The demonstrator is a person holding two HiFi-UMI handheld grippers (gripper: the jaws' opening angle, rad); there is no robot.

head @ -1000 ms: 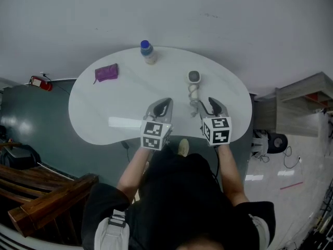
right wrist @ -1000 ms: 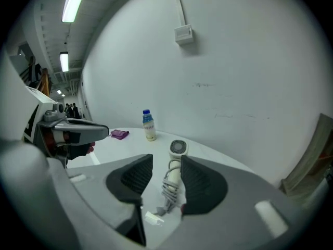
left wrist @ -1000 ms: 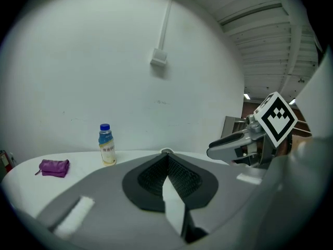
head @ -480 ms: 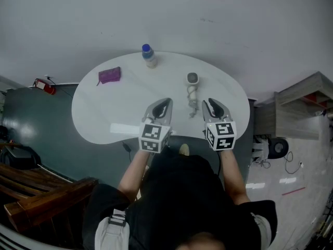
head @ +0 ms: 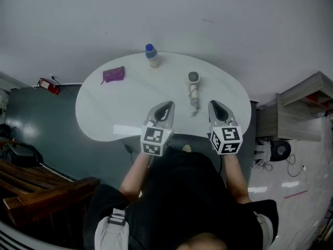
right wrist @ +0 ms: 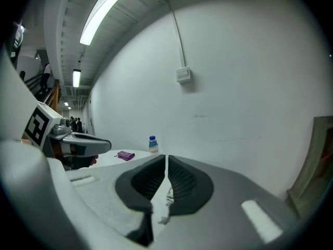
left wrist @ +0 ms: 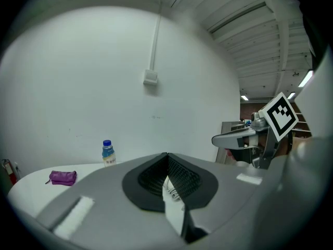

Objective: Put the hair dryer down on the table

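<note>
Closing right tongs (right wrist: pixel 166 158) down to a thin slit, with nothing between the pads. Holding left tongs (left wrist: pixel 167 158) pressed together, empty. Hovering both over the lower edge of the white rounded tabletop (head: pixel 130 100). Showing the white hair dryer with coiled cord (head: pixel 193 90) lying flat on the tabletop at frame centre in the head view, between and just above the tongs, touching neither. Showing a purple fabric pouch (head: pixel 114 74) at upper left and a blue-capped plastic bottle (head: pixel 152 56) standing near the top edge.

Nothing legible. The small blue-capped plastic bottle (head: pixel 151 57) at the far edge of the white rounded table (head: pixel 119 105) bears a label (too small to read).
</note>
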